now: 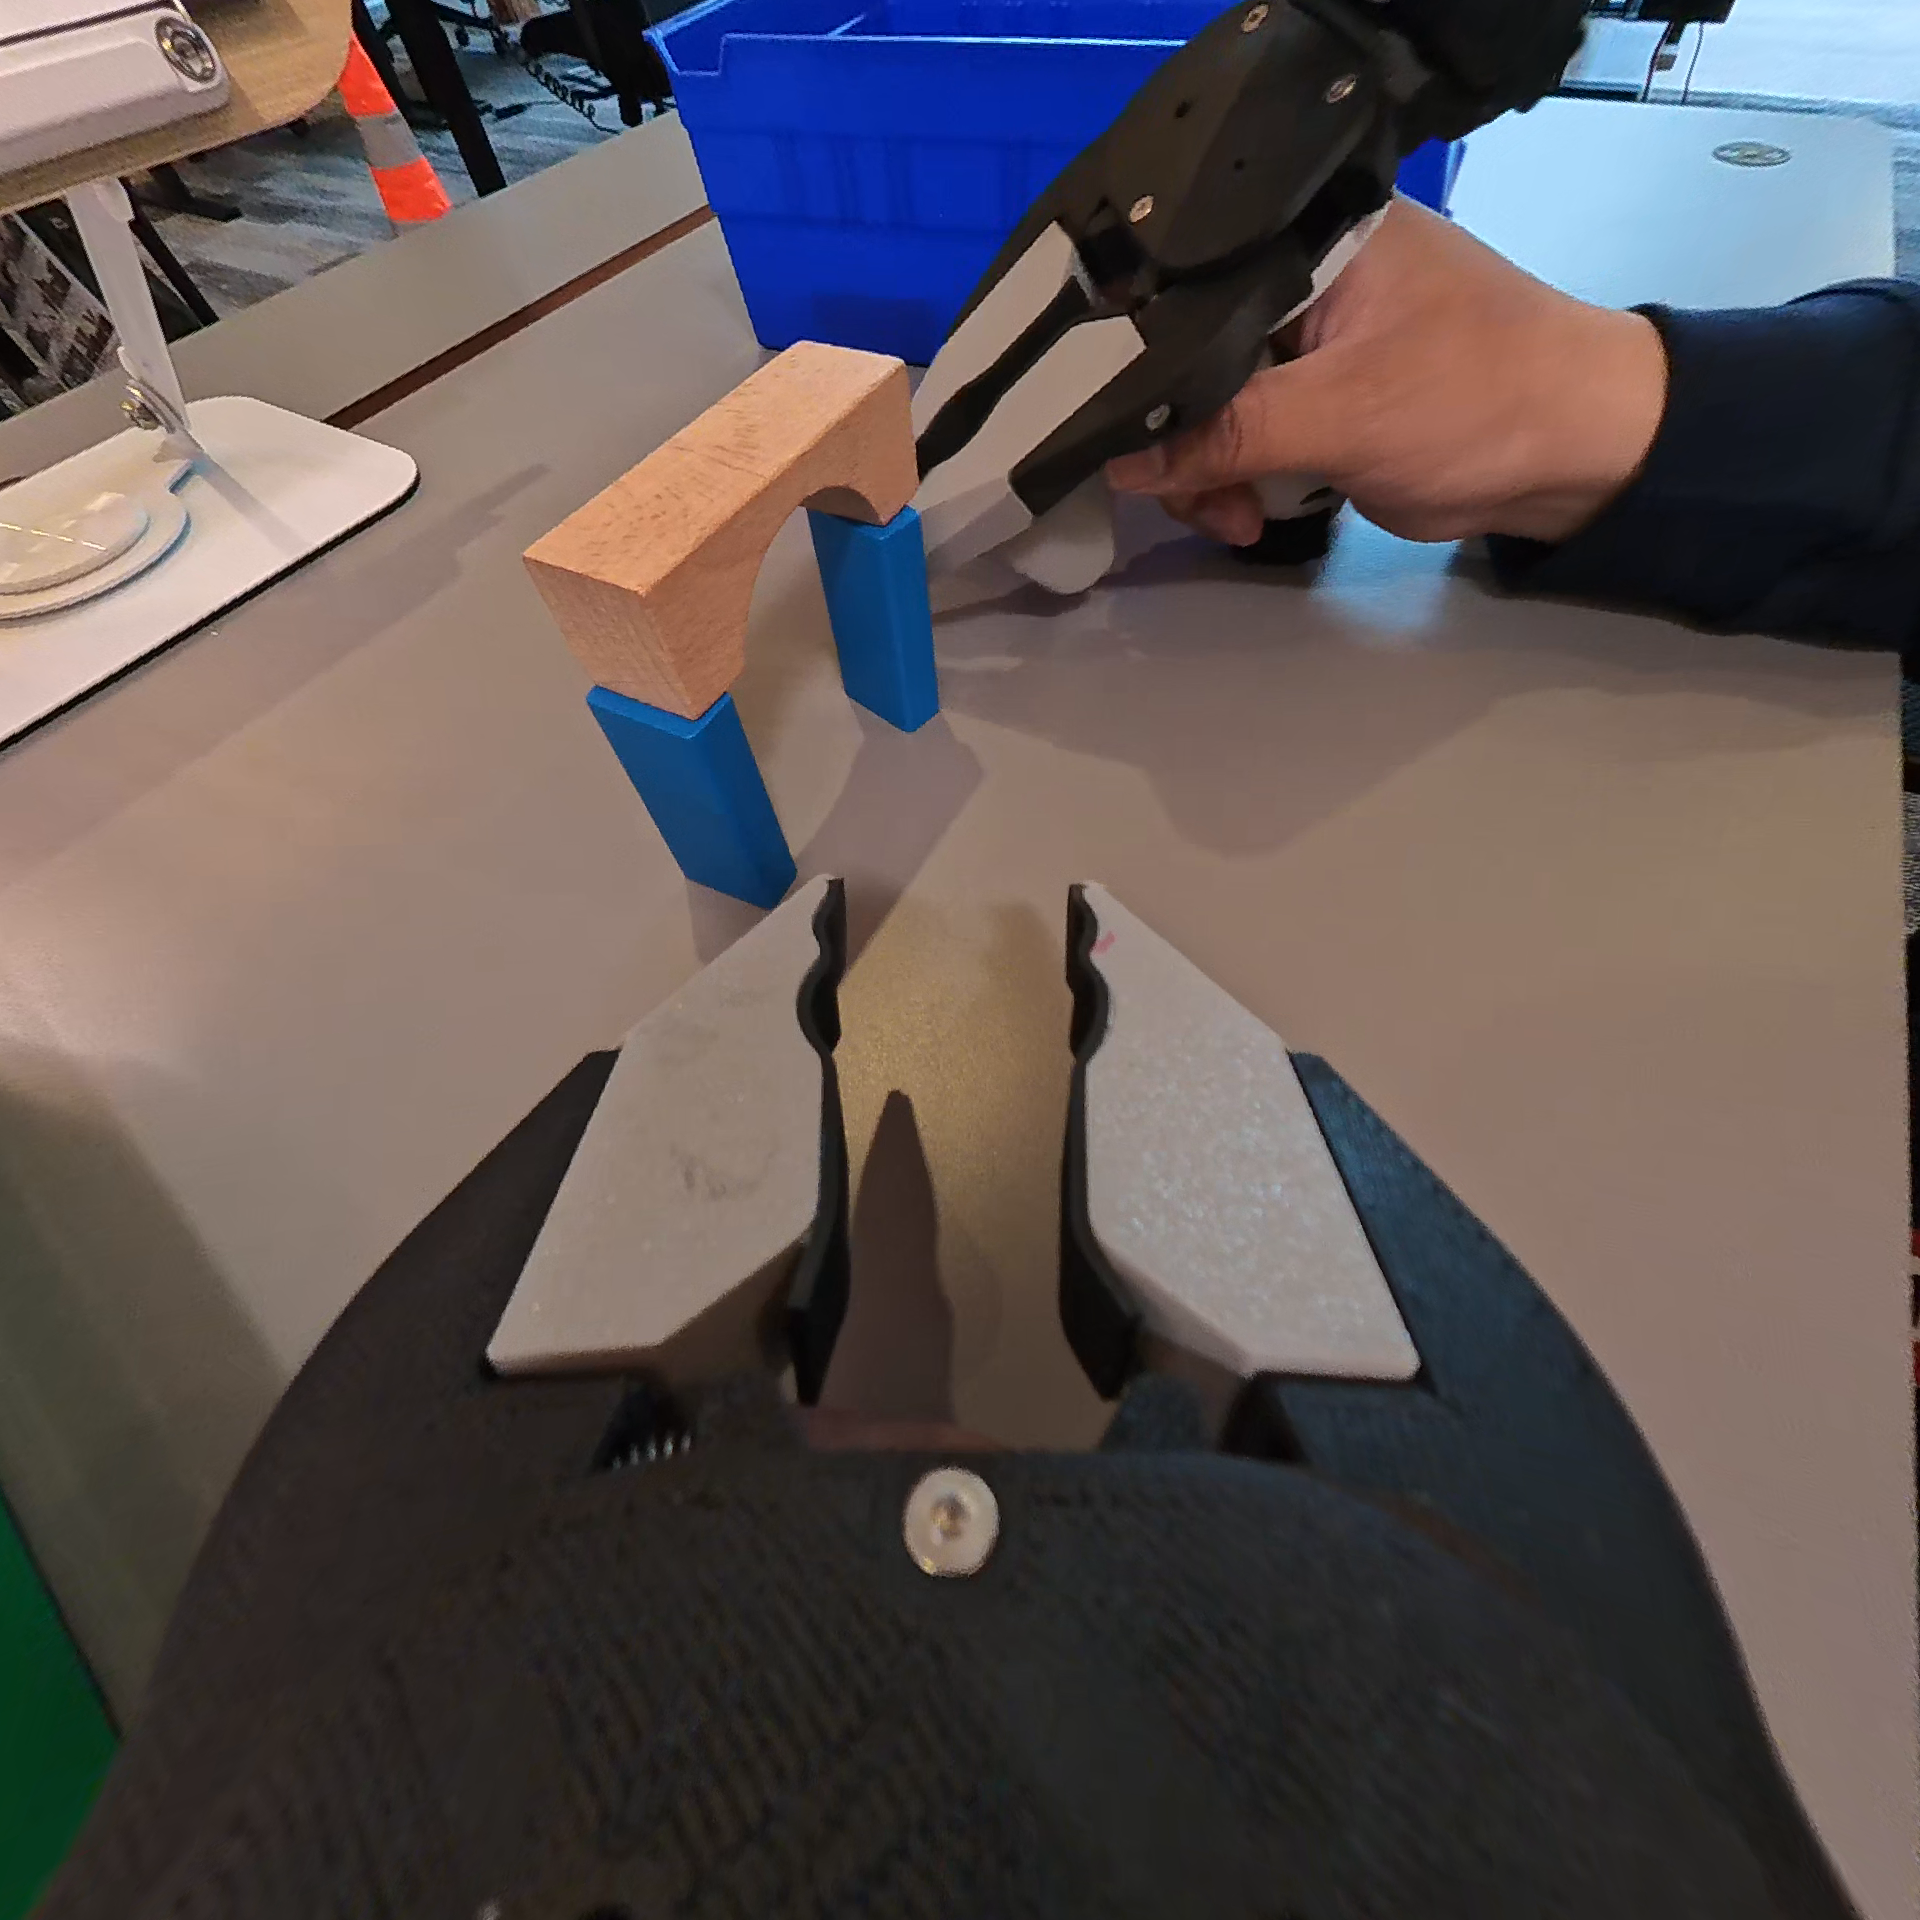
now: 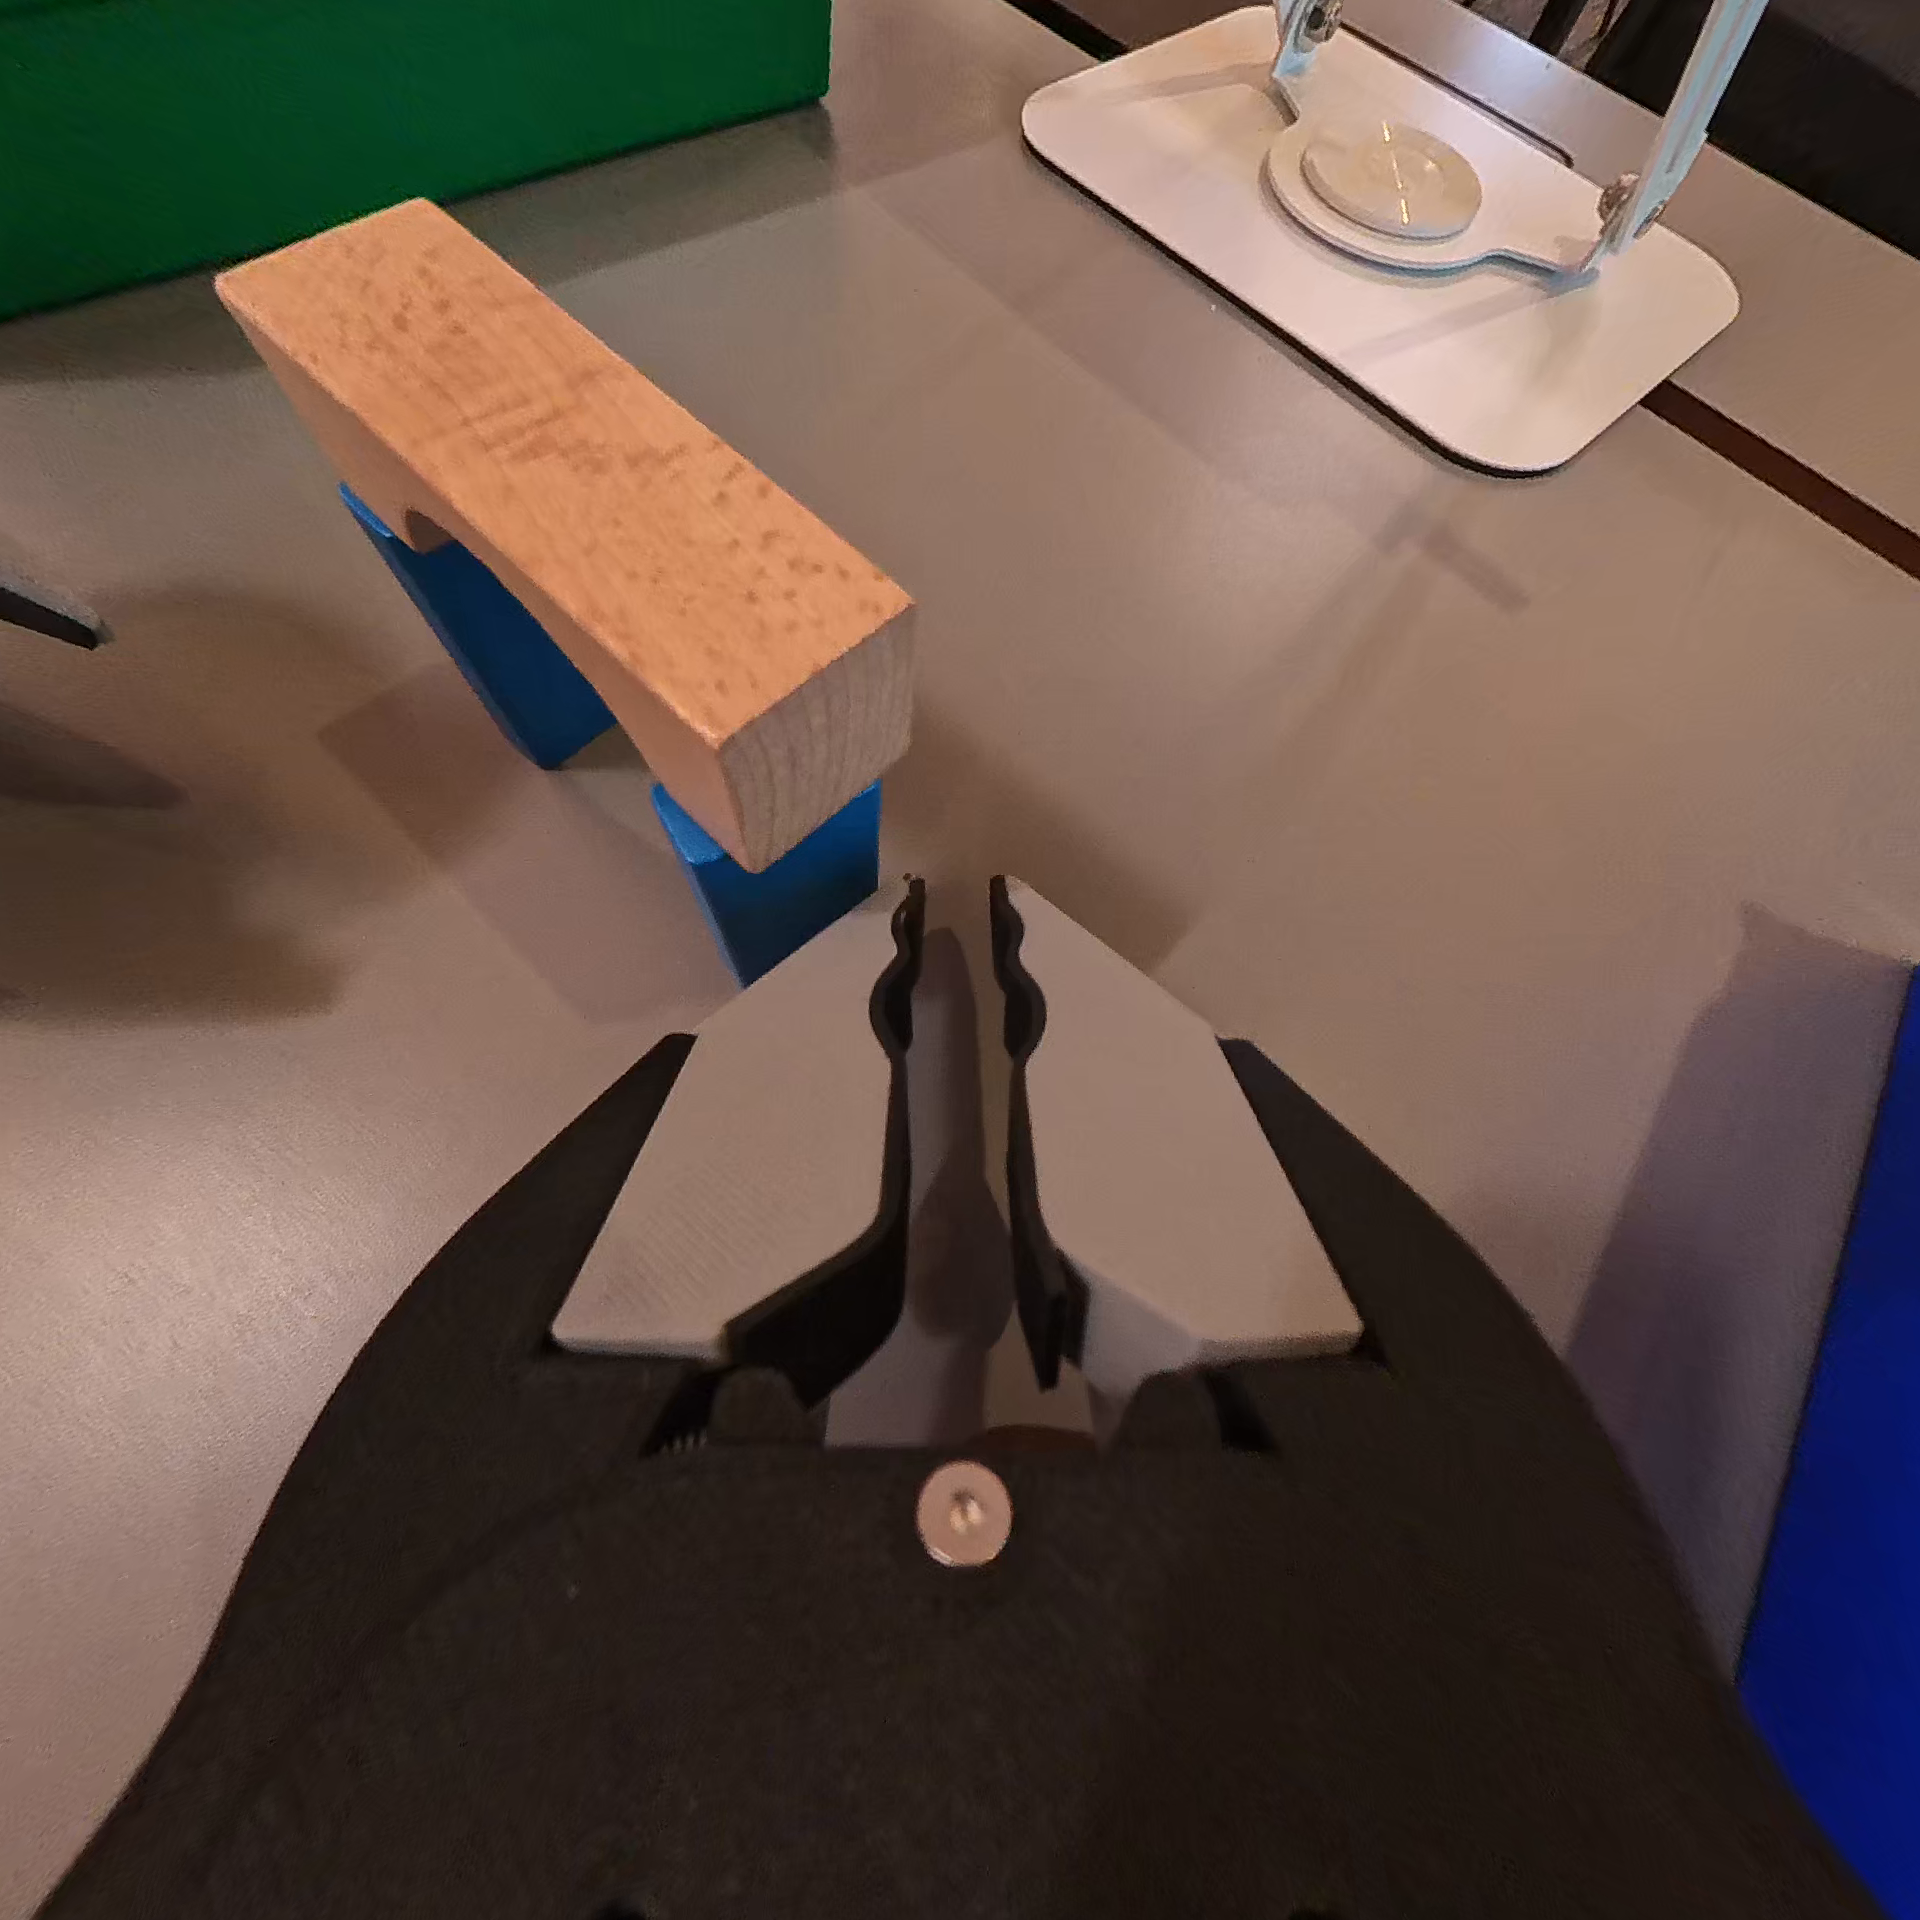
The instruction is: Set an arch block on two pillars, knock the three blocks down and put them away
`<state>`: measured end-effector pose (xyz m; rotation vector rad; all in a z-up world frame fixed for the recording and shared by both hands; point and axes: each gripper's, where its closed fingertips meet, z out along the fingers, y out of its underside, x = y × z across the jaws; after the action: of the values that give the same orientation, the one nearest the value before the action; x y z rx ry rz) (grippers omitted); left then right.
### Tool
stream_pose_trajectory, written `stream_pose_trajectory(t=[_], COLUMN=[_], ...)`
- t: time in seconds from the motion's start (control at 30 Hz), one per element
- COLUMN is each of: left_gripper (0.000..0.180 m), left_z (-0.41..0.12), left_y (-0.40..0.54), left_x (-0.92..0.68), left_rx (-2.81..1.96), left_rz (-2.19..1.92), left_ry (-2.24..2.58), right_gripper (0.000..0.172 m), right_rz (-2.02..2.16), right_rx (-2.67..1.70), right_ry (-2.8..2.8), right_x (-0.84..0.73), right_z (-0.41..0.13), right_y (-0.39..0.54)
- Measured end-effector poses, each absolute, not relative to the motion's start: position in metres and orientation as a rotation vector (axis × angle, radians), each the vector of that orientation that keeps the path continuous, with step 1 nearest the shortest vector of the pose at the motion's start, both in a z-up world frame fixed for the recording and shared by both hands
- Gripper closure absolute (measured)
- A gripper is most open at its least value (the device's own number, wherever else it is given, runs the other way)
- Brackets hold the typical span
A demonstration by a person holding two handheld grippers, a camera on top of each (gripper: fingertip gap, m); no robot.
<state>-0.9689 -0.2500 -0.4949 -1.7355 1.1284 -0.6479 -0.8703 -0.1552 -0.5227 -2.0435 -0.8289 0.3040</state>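
Standing on the grey counter (image 1: 1351,831), the natural-wood arch block (image 1: 717,488) bridges two upright blue rectangular wooden pillars: the nearer pillar (image 1: 691,795) just ahead and left of the left gripper (image 1: 956,904), the farther pillar (image 1: 878,618) beyond it. That left gripper hangs low over the counter with its jaws spread wide and only bare counter between its grey fingers (image 1: 717,1039); nothing is in its grasp.

On the far side of the arch, the right gripper (image 2: 954,883) points its tips down toward the end of the arch and the pillar below. Its jaws are drawn nearly together with a narrow slit left between the black pads, and nothing is gripped. From its own view the closest pillar (image 2: 779,894) sits just to the left of its tips, apart from them, with the arch end overhanging it. A person's hand (image 1: 1434,416) in a dark sleeve holds this gripper.

Behind the right gripper stands a blue plastic bin (image 1: 862,208); a white stand base (image 2: 1403,260) lies ahead and right of it.
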Motion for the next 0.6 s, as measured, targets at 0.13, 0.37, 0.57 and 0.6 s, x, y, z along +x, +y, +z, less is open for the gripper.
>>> stream_pose_trajectory(t=[0.13, 0.37, 0.57, 0.6], left_gripper=[0.140, 0.140, 0.140, 0.140], left_z=[-0.4952, -0.4953, -0.4946, -0.4943], left_y=[-0.2495, -0.2489, -0.2498, -0.2497], left_x=[-0.9690, -0.9692, -0.9691, -0.9693], left_rx=[-1.739, -1.743, -1.741, -1.740], left_rz=[-0.646, -0.647, -0.653, -0.653], left_ry=[1.126, 1.122, 1.119, 1.117], right_gripper=[0.163, 0.161, 0.160, 0.158], right_rz=[0.302, 0.311, 0.294, 0.277], right_rx=[-2.051, -2.060, -2.059, -2.066], right_ry=[-0.827, -0.822, -0.801, -0.794], right_x=[-0.8709, -0.8719, -0.8681, -0.8639], right_z=[-0.5239, -0.5247, -0.5232, -0.5234], right_y=[-0.1535, -0.1500, -0.1483, -0.1486])
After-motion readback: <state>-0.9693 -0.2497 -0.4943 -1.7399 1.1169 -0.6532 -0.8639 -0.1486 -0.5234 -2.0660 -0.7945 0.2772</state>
